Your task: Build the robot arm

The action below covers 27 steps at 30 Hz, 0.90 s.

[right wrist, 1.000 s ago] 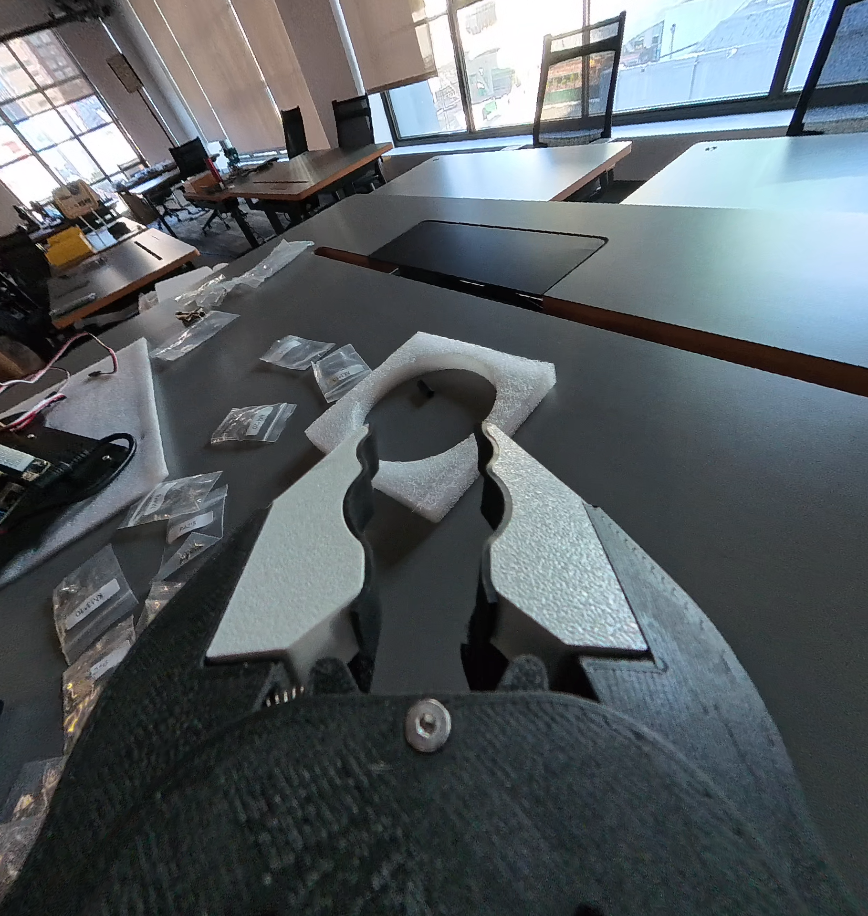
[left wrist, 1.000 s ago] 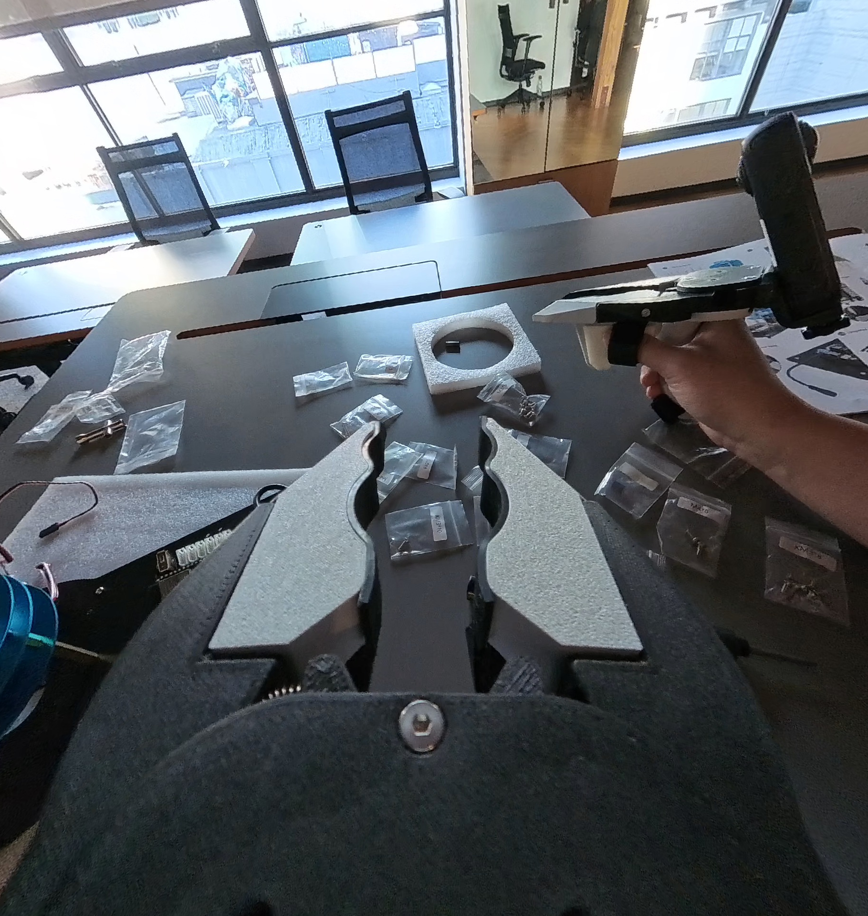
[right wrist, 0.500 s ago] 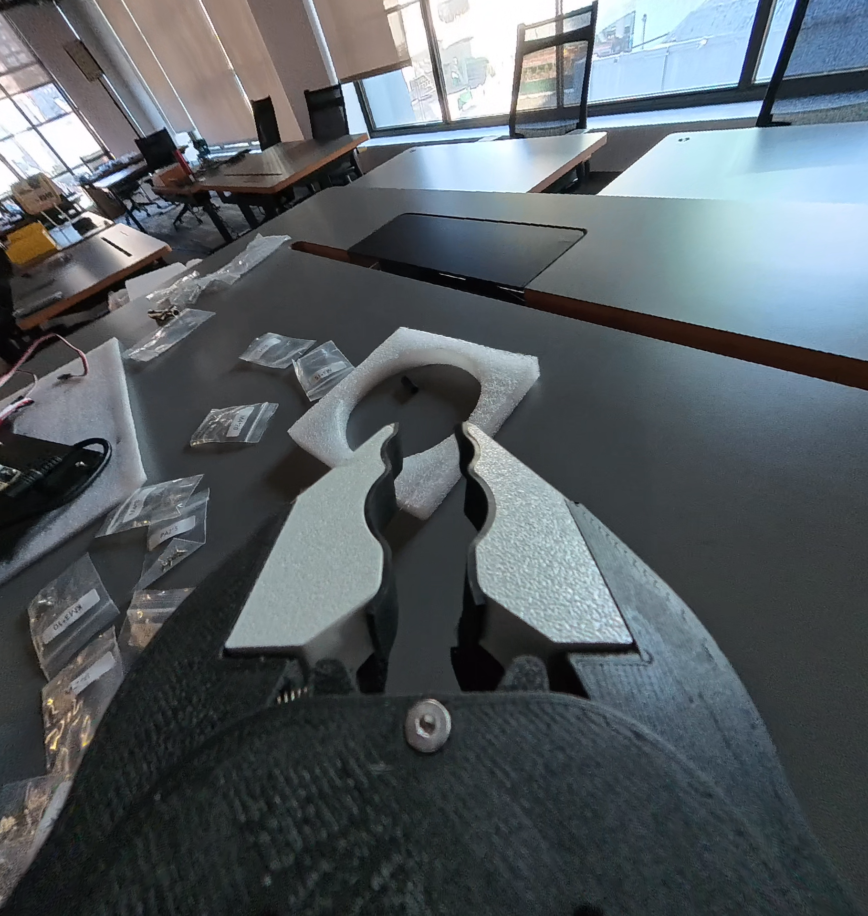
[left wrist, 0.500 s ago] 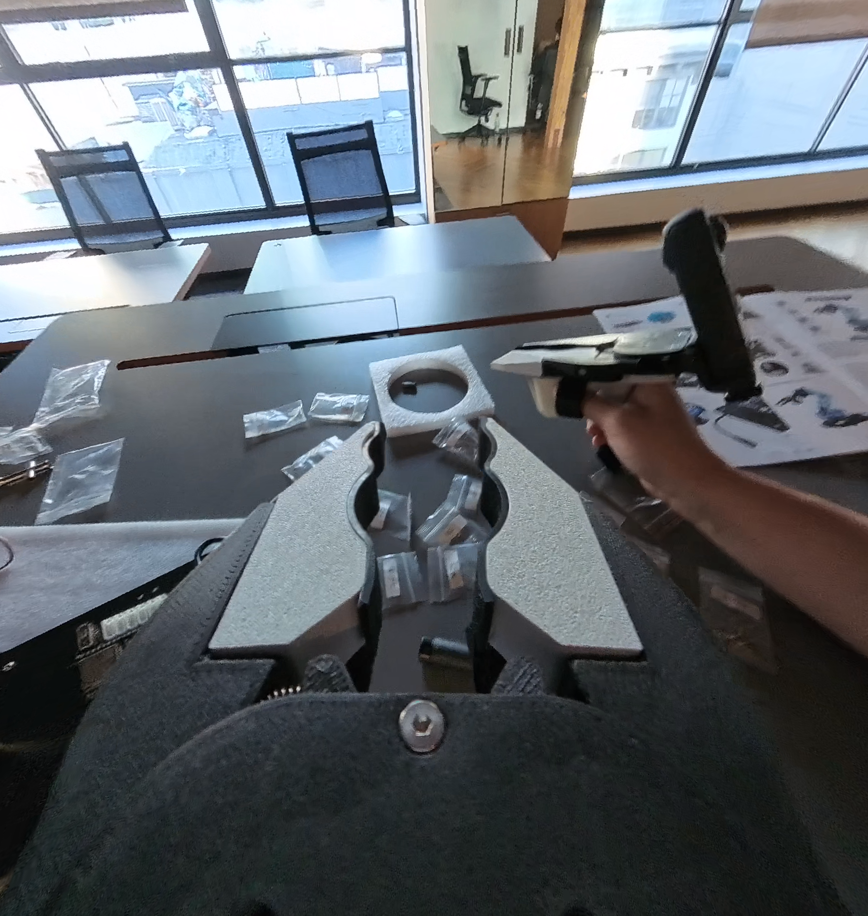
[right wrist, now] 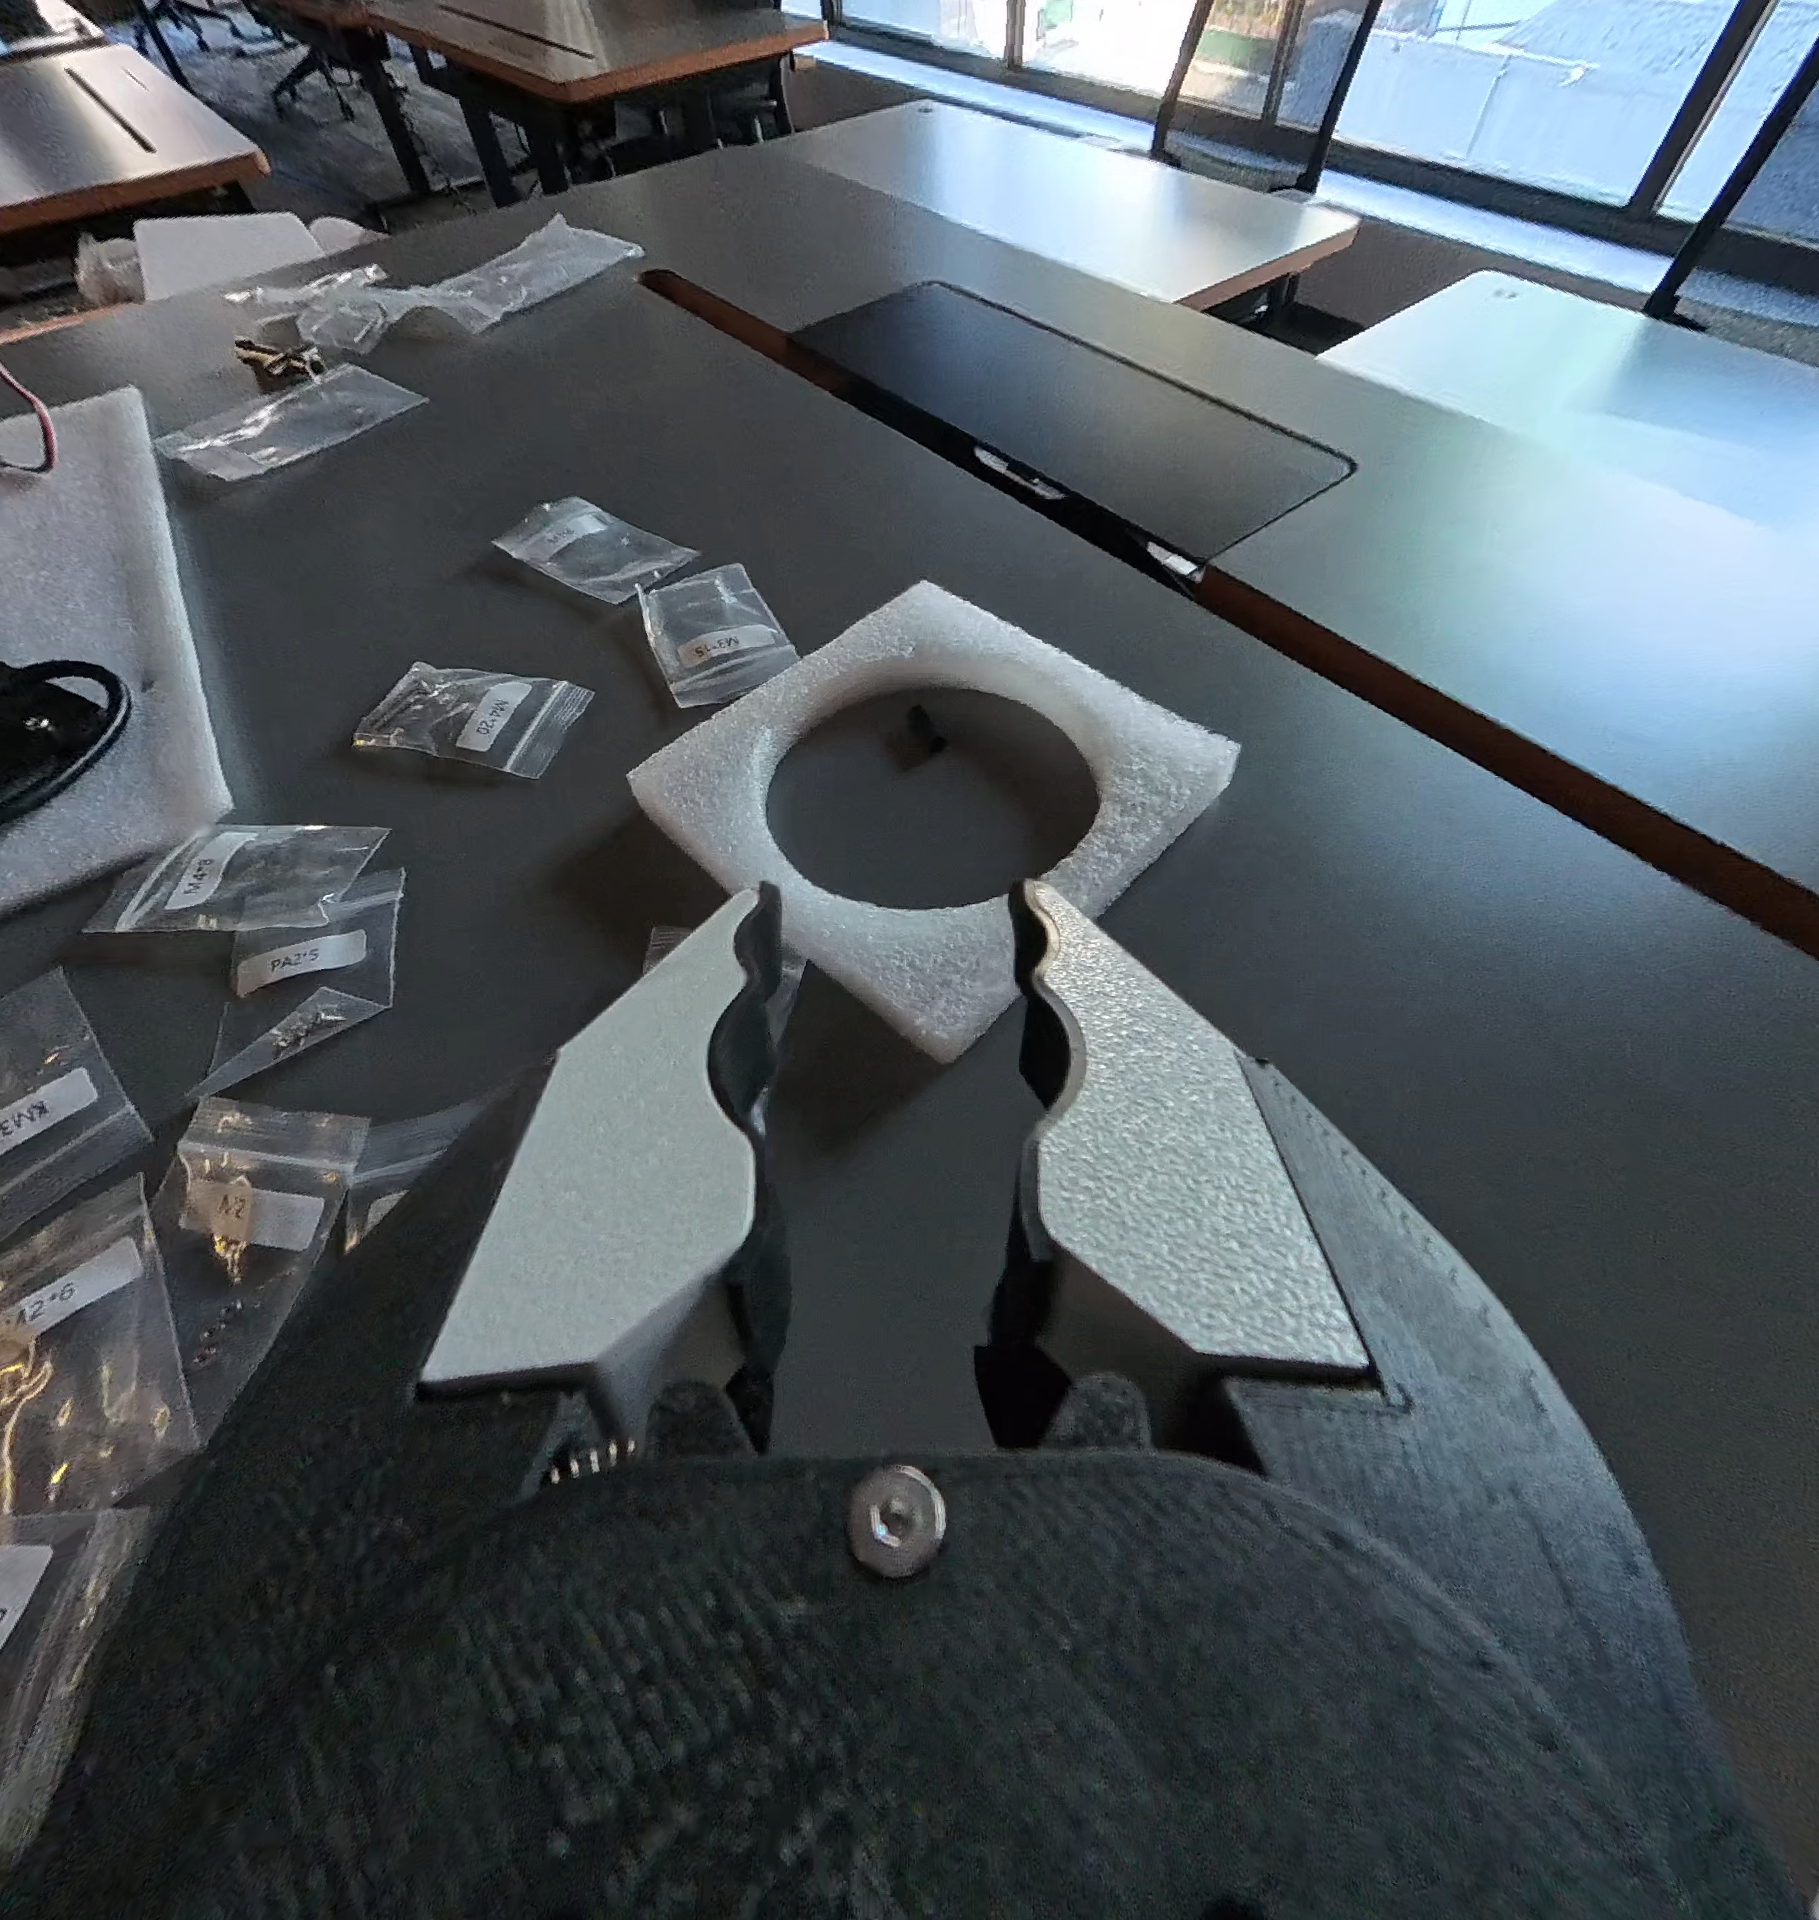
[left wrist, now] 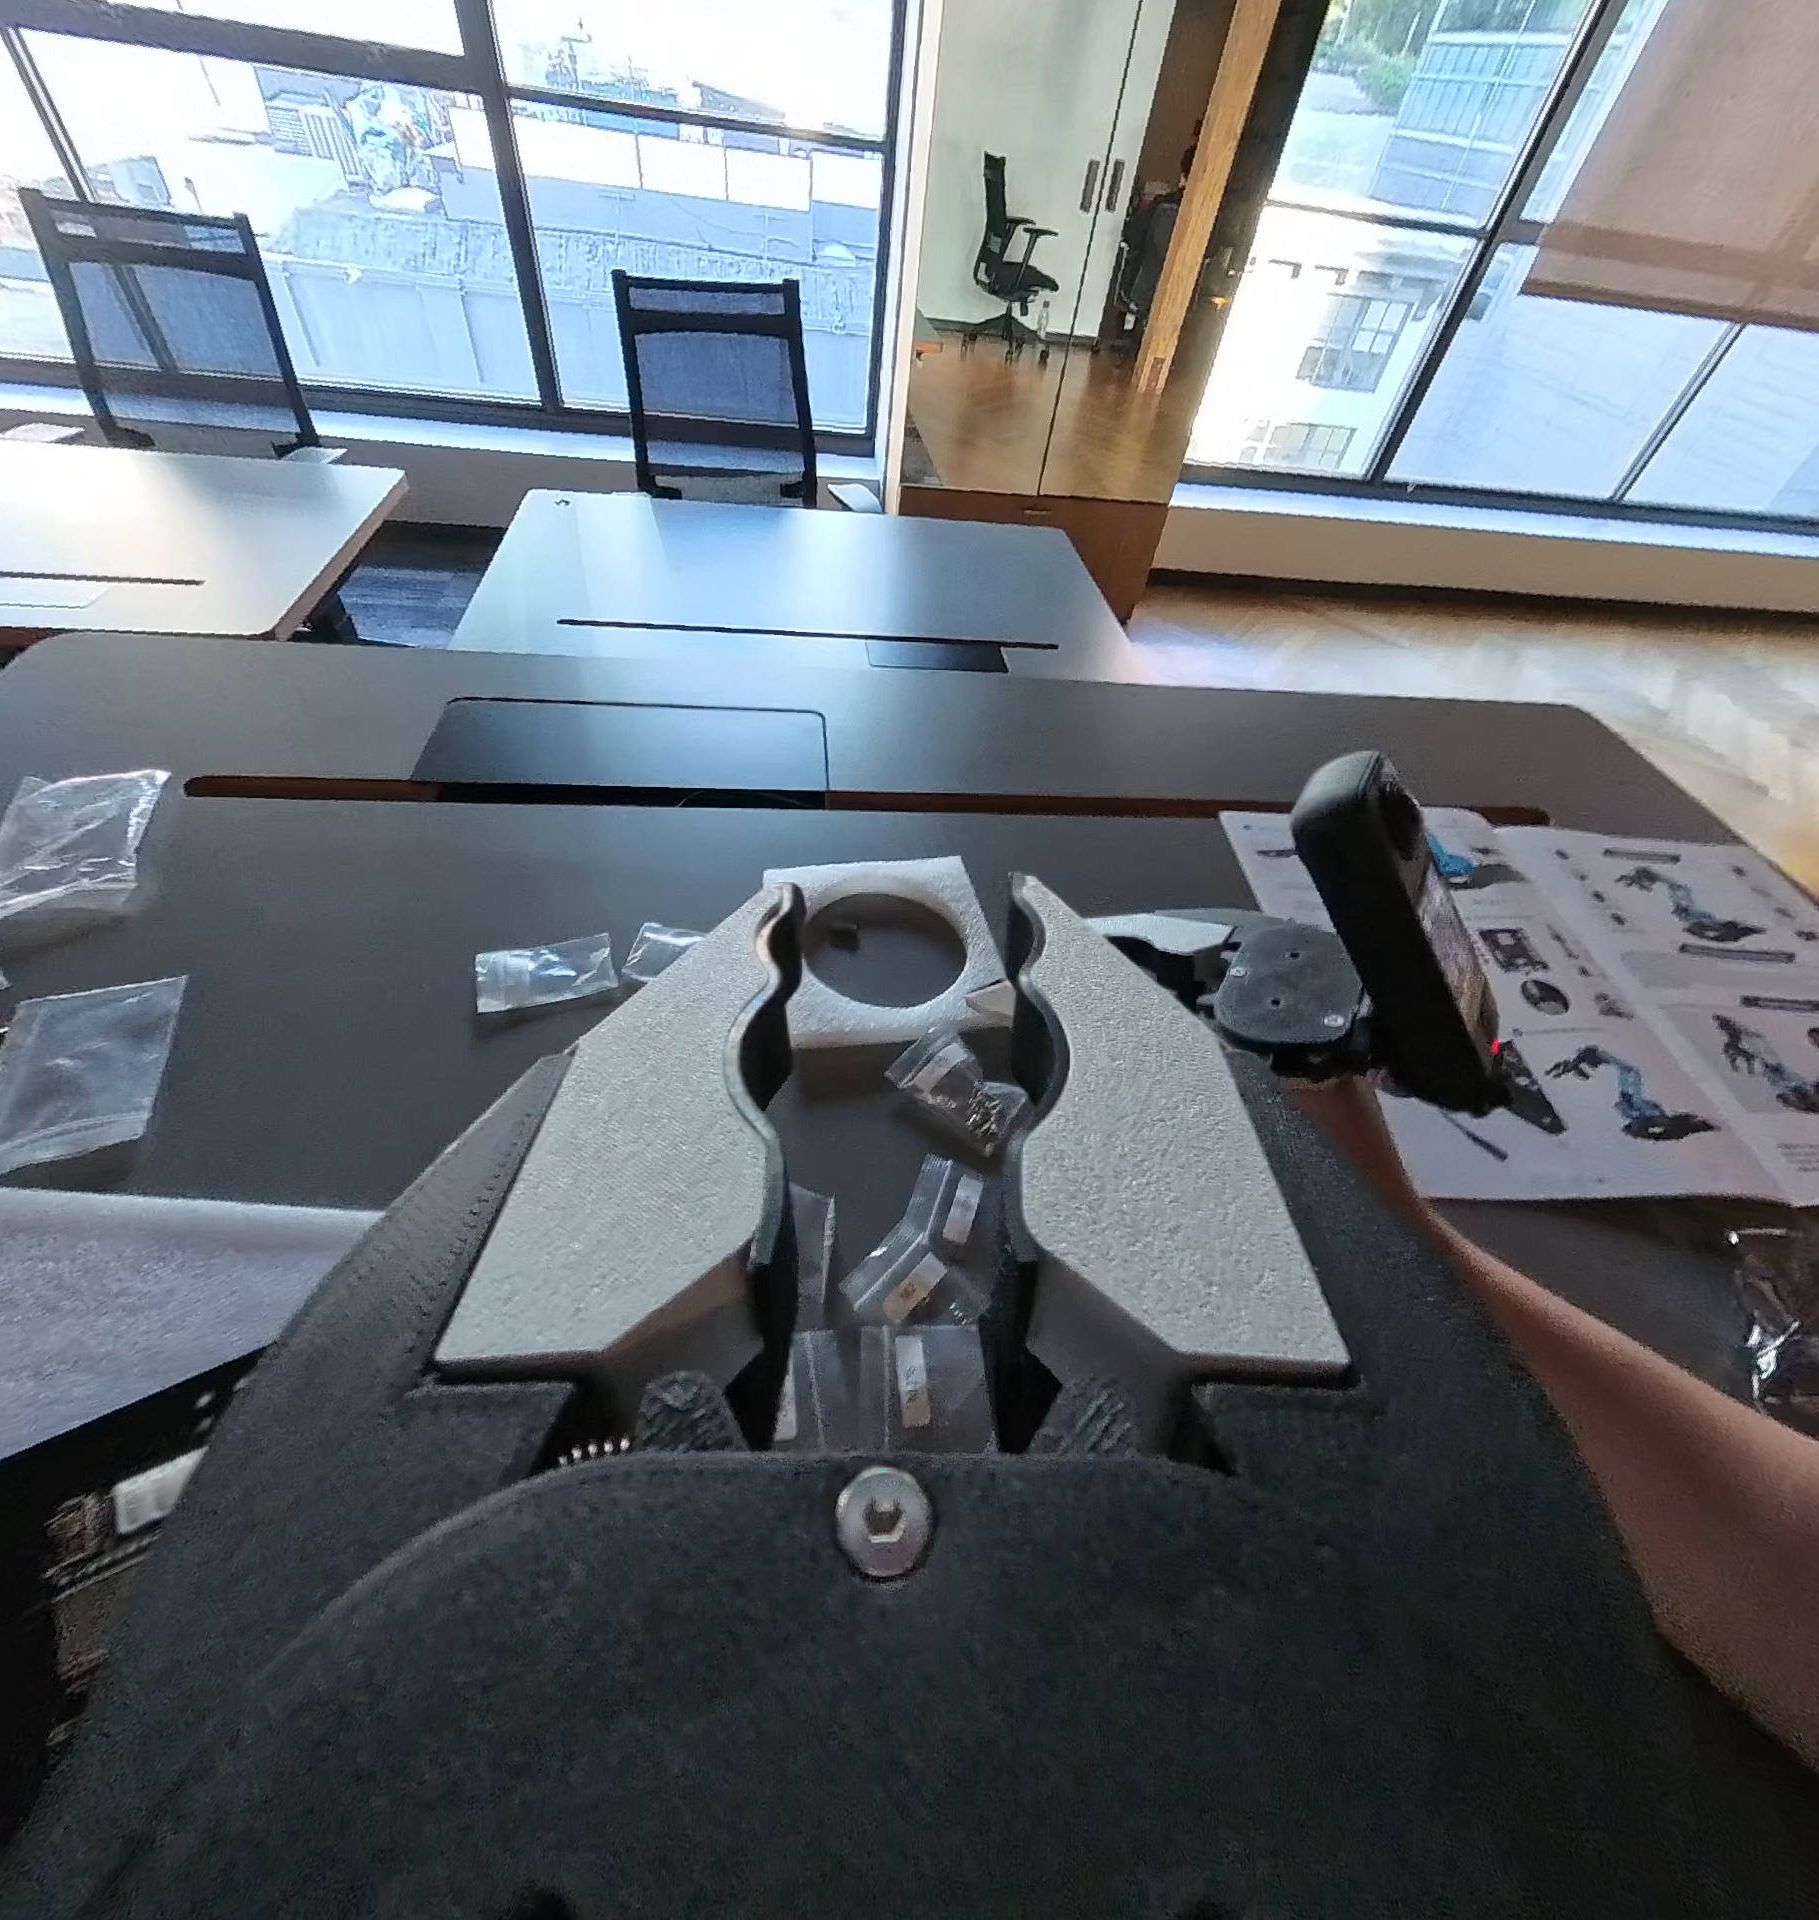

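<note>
Both tongs are hanging open and empty above the dark desk [right wrist: 1507, 1039]. The right tongs [right wrist: 894, 914] are hovering just over the near corner of the white foam square [right wrist: 1144, 790], whose round hole is lying flat with a small dark bit inside. The left tongs [left wrist: 900, 914] are floating over a cluster of small clear bags [left wrist: 946, 1081], near the foam. Nothing is gripped; an open leaflet [left wrist: 1663, 997] is lying to the right.
</note>
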Motion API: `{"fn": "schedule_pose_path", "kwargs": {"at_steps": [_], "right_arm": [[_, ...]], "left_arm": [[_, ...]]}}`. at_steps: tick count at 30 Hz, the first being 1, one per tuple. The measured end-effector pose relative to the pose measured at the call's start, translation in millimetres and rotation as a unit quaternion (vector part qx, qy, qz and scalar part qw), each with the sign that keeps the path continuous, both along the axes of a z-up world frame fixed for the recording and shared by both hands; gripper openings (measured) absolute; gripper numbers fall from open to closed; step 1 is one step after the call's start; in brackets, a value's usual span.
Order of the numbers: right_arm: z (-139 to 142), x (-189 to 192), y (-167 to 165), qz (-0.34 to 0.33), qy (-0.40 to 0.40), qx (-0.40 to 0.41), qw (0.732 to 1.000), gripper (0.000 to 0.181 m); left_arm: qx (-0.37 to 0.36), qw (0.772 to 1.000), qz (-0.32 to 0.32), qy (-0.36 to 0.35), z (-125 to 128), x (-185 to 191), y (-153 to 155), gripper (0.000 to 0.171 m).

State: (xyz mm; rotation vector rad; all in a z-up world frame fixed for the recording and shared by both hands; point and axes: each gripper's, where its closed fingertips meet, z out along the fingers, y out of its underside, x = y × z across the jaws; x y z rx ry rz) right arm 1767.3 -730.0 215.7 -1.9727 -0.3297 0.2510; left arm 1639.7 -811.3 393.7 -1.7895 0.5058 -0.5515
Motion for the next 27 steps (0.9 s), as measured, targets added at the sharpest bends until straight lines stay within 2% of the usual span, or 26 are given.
{"fn": "schedule_pose_path", "kwargs": {"at_steps": [3, 5, 11, 17, 19, 21, 24, 27], "right_arm": [[7.3, 1.2, 1.1, -0.007, 0.010, 0.015, 1.000, 0.041], [2.6, 0.9, 1.9, -0.006, 0.011, 0.003, 1.000, 0.042], [-0.5, 4.2, 0.6, -0.008, 0.030, -0.006, 0.999, 0.046], [18.4, 13.0, -12.9, 0.010, 0.080, 0.005, 0.997, 0.055], [28.6, 0.0, -20.7, 0.046, 0.110, -0.021, 0.993, 0.056], [29.5, -9.7, -25.7, 0.056, 0.096, -0.042, 0.993, 0.056], [4.5, -22.4, -30.9, 0.062, 0.047, -0.089, 0.993, 0.056], [-22.4, -28.8, -30.7, 0.063, -0.016, -0.103, 0.993, 0.056]], "left_arm": [[-0.010, 1.000, -0.004, -0.012, -2.1, 7.3, 5.1, 0.037], [-0.013, 1.000, -0.008, -0.011, -4.8, 10.9, 5.7, 0.036], [-0.020, 0.999, -0.022, 0.038, -19.4, 7.4, -2.3, 0.038], [-0.018, 0.992, -0.020, 0.122, -47.9, -26.2, -23.9, 0.036], [-0.024, 0.992, -0.035, 0.122, -55.8, -33.8, -33.0, 0.036], [-0.045, 0.991, -0.059, 0.113, -63.6, -39.2, -40.8, 0.036], [-0.055, 0.990, -0.093, 0.090, -67.5, -47.7, -48.4, 0.035], [-0.054, 0.987, -0.126, 0.083, -74.7, -60.7, -53.6, 0.035]]}}
